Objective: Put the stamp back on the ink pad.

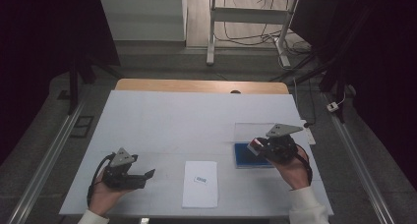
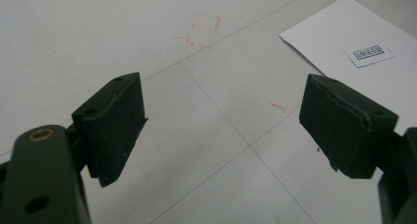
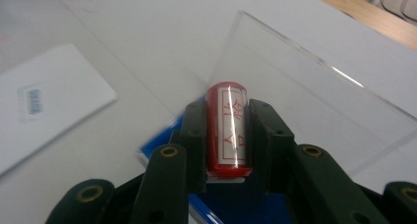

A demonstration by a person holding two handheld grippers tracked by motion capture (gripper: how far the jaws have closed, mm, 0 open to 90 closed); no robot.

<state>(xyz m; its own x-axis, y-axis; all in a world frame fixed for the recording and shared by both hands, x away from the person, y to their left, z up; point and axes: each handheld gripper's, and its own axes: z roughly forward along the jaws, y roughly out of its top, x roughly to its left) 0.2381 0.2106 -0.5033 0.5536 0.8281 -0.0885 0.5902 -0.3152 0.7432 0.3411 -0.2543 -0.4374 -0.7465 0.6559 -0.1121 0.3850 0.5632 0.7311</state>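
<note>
Two tongs: right tongs (image 3: 227, 135) clamp red stamp (image 3: 226, 130); left tongs (image 2: 221, 126) gape empty.

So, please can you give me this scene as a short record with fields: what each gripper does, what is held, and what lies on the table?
right gripper: shut on the red stamp, which carries a white label with red characters
under the stamp: blue ink pad with its clear lid open
left gripper: open, holds nothing, low over bare table
white sheet: lies flat between the two grippers, with a small blue-printed mark near its middle
table: covered in white, wooden edge at the far side
</note>
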